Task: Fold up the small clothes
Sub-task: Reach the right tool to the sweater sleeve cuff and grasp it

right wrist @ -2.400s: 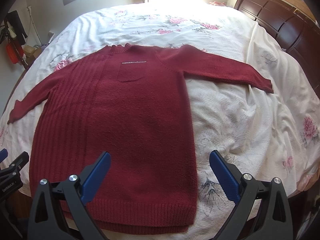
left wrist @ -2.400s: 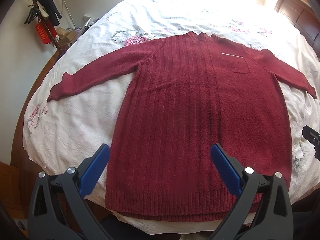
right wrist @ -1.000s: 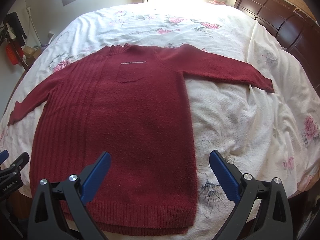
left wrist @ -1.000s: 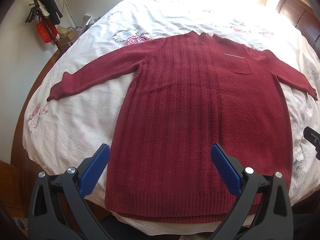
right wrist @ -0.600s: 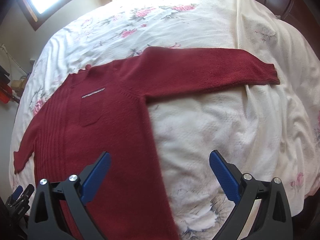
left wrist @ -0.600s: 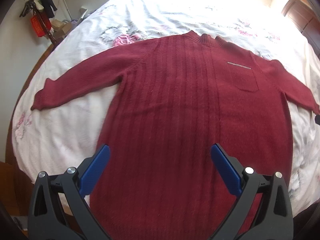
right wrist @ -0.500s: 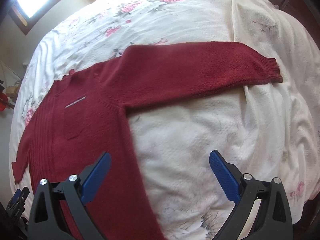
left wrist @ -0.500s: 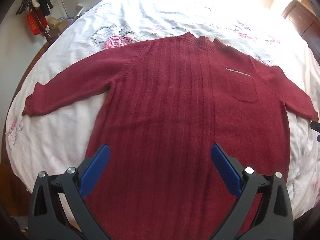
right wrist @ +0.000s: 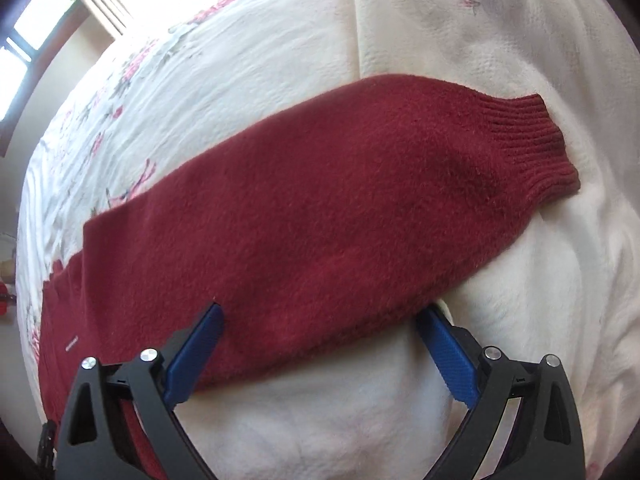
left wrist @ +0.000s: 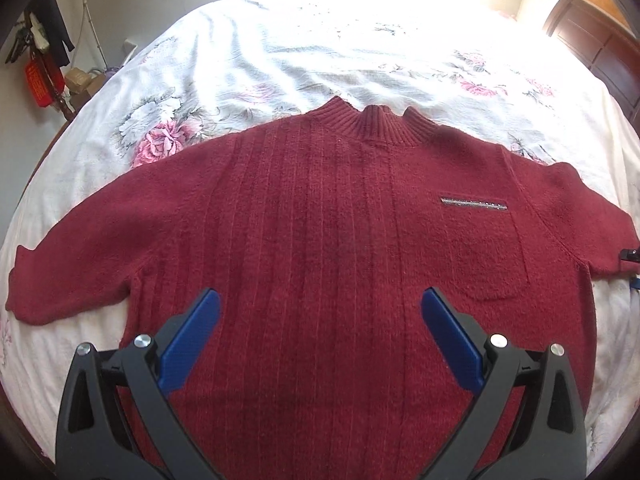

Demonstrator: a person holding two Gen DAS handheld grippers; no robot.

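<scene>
— Laid out how, and why?

— Red sweater (left wrist: 320,248) spread flat, front up, on the floral bedspread (left wrist: 304,48), collar (left wrist: 370,124) at the far side, both sleeves stretched out sideways. Probably flattened like that so each sleeve can be taken alone and swung across the body without dragging the rest.

— Left hand-held gripper (left wrist: 320,320)?

— Released, blue pads wide apart, nothing between them. Hovering over the chest, ribbed panel directly ahead, chest pocket (left wrist: 486,260) just to the right, left sleeve (left wrist: 76,268) well off to the left. Not clearly touching the knit. Seemingly parked there to watch or pin the body, though hard to be sure.

— And the right hand-held gripper (right wrist: 320,344)?

— Also released, gripping nothing. Down close at the right sleeve (right wrist: 320,208), which runs across the view from near left to far right, ribbed cuff (right wrist: 536,144) at the far right end. Left pad over the sleeve's near edge, right pad just beside that edge with its tip tucked at the hem of it. Sleeve fabric lying right between the pads, mid-length rather than at the cuff.

— Next step, then?

— Likely a pinch on that near edge, then a fold inward over the chest. Not yet folded anywhere.
</scene>
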